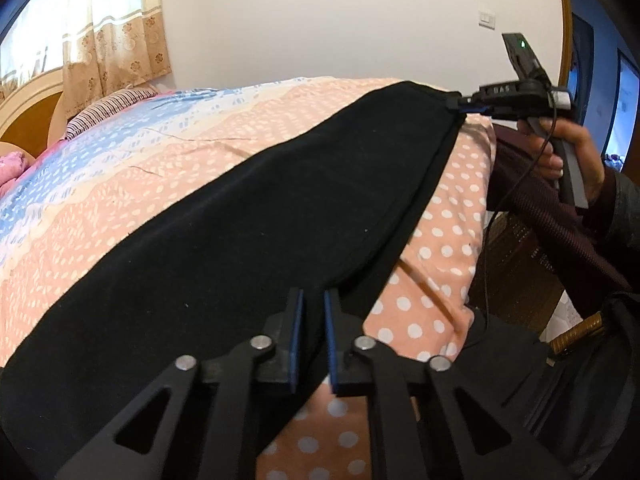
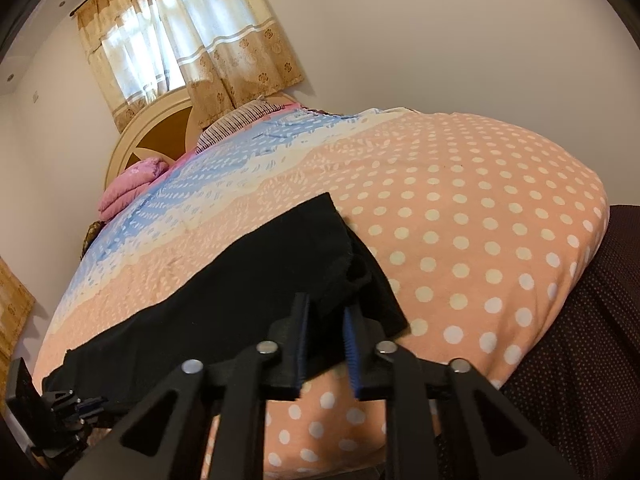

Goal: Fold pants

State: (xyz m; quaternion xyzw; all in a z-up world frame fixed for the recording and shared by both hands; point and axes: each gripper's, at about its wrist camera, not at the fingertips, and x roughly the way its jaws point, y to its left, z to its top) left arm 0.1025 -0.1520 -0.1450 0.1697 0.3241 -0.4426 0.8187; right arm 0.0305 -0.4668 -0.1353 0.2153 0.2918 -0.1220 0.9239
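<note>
Black pants (image 1: 248, 216), peach bedspread (image 2: 460, 216) with white polka dots, blue-and-white wavy bands, beige floral curtain (image 2: 240, 56)

A bedspread (image 2: 460, 216) in peach dots and blue bands covers the bed. A pink blanket (image 2: 132, 188) and striped pillow (image 2: 236, 122) lie at its head end, below the curtains (image 2: 192, 44). A switch (image 1: 486, 19) sits on the wall.

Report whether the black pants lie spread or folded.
Spread lengthwise: the black pants stretch along the bed edge between left tool and right tool.

Home bedroom, bed (image 2: 480, 216) with polka-dot sheet, round headboard (image 2: 160, 136), curtained window (image 2: 176, 44)
</note>
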